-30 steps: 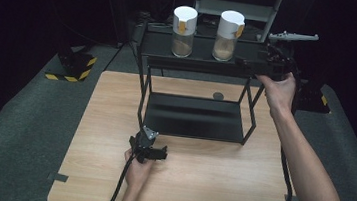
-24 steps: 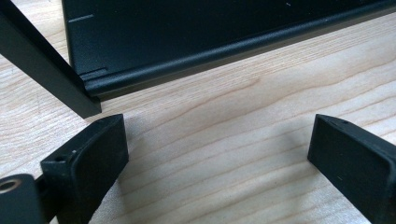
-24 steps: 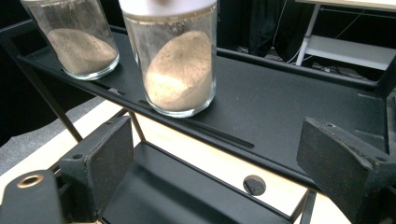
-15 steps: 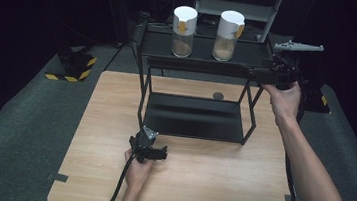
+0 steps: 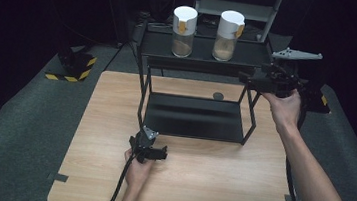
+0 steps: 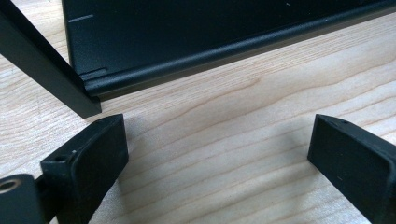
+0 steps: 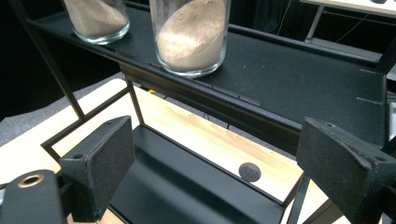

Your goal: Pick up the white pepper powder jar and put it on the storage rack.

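A black two-tier metal rack [image 5: 200,62] stands at the back of the wooden table [image 5: 87,136]. Two glass jars of sandy powder with white lids, the left jar [image 5: 184,30] and the right jar [image 5: 228,34], sit on its top shelf. My left gripper [image 5: 148,142] rests low on the table in front of the rack's lower shelf [image 6: 210,28], open, with bare wood between its jaws [image 6: 215,154]. My right gripper [image 5: 246,79] hovers at the right end of the top shelf, open and holding nothing [image 7: 219,158], looking at the nearer jar [image 7: 192,32] and the farther jar [image 7: 95,16].
A small dark disc [image 5: 218,95] lies on the table behind the lower shelf, also seen as a disc [image 7: 249,171] between the right jaws. A yellow-black striped block [image 5: 72,66] sits on the floor at left. A pale shelf unit [image 5: 236,8] stands behind the rack.
My right gripper has sunk a little and drifted right, away from the top shelf's right corner. The left gripper and both jars have stayed put.
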Available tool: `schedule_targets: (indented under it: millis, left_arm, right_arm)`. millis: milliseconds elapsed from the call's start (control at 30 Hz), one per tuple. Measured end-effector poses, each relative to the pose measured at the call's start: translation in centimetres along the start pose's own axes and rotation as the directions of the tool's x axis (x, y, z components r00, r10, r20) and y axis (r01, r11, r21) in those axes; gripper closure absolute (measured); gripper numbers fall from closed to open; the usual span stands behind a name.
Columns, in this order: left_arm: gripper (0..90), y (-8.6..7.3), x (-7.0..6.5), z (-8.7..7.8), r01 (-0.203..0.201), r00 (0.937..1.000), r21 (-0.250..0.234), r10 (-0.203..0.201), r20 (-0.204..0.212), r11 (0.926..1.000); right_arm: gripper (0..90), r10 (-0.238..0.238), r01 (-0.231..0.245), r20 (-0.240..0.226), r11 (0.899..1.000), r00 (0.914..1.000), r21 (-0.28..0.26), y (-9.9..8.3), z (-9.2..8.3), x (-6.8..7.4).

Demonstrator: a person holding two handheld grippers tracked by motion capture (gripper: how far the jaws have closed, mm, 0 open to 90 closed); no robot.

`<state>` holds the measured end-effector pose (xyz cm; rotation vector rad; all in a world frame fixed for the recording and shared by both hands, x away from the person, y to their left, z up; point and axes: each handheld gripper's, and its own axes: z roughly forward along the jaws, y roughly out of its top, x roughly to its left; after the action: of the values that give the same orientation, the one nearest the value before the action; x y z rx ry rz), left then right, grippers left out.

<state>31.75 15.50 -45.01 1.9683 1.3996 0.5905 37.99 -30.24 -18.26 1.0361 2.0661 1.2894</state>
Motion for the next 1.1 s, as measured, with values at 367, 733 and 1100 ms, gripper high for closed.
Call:
schedule_targets:
  millis: [367, 733, 1100]
  left_arm:
    - [5.0, 0.0, 0.0, 0.0, 0.002, 1.0000, -0.002, -0.002, 0.000, 1.0000]
    - [5.0, 0.0, 0.0, 0.0, 0.002, 1.0000, -0.002, -0.002, 0.000, 1.0000]
    - [5.0, 0.0, 0.0, 0.0, 0.001, 1.0000, -0.001, -0.001, 0.000, 1.0000]
  right_arm:
    - [11.0, 0.011, -0.011, -0.015, 1.000, 0.9998, 0.001, -1.6, -0.4, -0.3]
    - [11.1, 0.013, -0.012, -0.026, 1.000, 0.9996, 0.009, -3.4, -0.5, -0.4]
    - [11.3, 0.018, -0.018, -0.024, 1.000, 0.9995, 0.017, -5.9, -0.3, -0.5]
